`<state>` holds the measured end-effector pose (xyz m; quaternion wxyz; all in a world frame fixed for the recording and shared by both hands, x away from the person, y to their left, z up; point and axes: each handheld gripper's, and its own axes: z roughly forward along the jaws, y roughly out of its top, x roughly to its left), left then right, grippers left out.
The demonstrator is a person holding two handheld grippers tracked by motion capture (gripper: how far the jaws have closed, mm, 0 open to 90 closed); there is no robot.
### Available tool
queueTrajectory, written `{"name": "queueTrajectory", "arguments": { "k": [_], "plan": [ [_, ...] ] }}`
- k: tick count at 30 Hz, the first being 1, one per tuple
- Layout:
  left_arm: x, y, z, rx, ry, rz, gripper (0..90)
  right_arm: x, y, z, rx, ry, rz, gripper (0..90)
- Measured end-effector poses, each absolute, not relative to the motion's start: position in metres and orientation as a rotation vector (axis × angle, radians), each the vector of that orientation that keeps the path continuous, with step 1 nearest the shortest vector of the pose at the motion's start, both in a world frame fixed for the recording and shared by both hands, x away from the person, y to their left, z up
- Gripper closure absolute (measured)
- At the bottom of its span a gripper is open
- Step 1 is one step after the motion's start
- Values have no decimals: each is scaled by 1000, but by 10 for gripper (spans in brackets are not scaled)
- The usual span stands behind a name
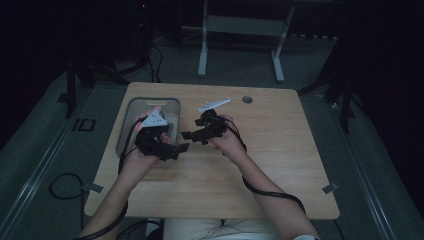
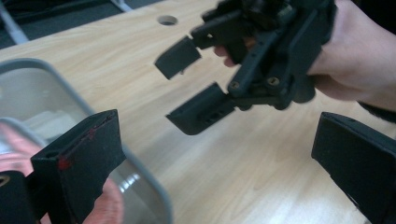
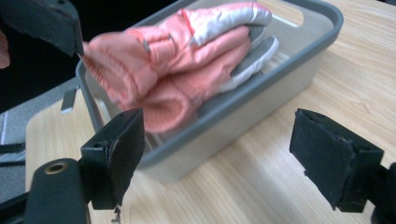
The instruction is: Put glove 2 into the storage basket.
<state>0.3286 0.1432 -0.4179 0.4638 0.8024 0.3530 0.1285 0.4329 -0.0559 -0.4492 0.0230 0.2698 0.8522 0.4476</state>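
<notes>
1. Two grippers stand with jaws apart and nothing between them: left gripper (image 1: 172,150) at centre left of the high view, right gripper (image 1: 192,136) just right of it.
2. Pink gloves (image 3: 187,70) lie in the grey bin (image 3: 261,88), upper half of the right gripper view (one cuff hangs over the near rim).
3. I judge the step in hand as release complete: gloves deposited, both tools clear.
4. Next move, in my estimate: I tuck the overhanging cuff inside, or withdraw both grippers across the table (image 1: 280,150) without catching the rim.

Gloves (image 3: 187,56) in bin (image 3: 261,98) on table (image 3: 289,186)
</notes>
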Motion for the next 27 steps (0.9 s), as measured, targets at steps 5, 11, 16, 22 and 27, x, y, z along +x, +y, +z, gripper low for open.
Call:
{"name": "queueTrajectory", "arguments": {
  "k": [5,11,16,22,27],
  "plan": [
    [321,130,-432,1992,805,264,16,425,-67,-457,827,2633,1372,181],
    [310,109,-449,2047,741,238,16,412,-83,-469,803,2629,1342,181],
    [304,93,-465,2081,679,192,16,404,-94,-482,817,2622,1329,184],
    [299,85,-488,2094,649,156,16,395,-103,-498,810,2619,1301,188],
    [300,84,-503,2088,653,126,16,391,-108,-511,836,2623,1287,197]
  ]
}}
